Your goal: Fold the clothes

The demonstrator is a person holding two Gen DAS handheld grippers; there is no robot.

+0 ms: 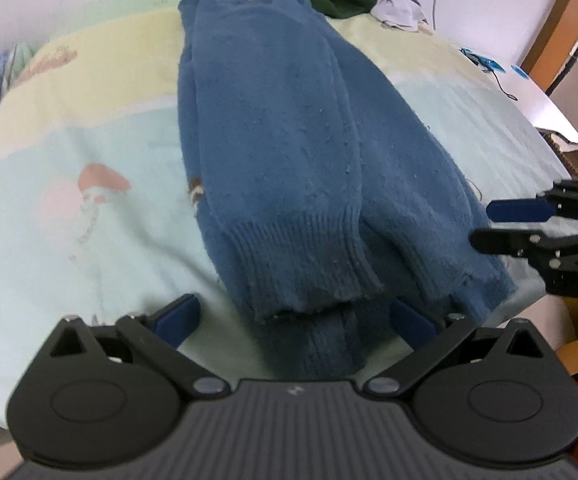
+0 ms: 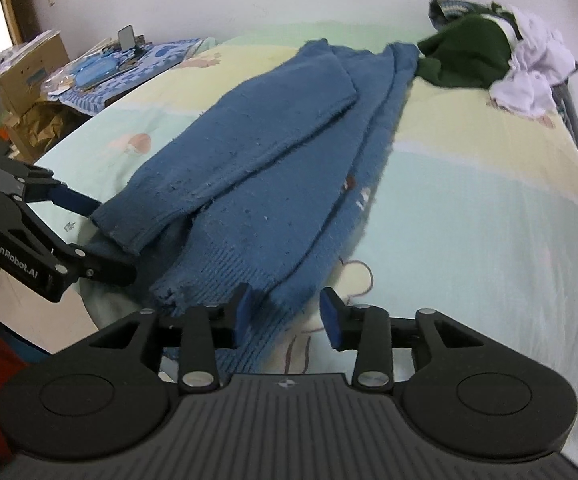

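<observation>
Left wrist view: blue sweater lies lengthwise mid-bed, sleeves folded over body, ribbed cuffs and hem at near edge. Bedsheet bare on both sides. Clothes pile at far end. My left gripper spread wide, straddling cuff, grasping nothing. My right gripper parted over hem corner, released.

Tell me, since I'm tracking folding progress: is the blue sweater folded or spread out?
Partly folded. The blue sweater lies as a long narrow strip on the bed, both sleeves laid over its body, not yet folded crosswise.
</observation>
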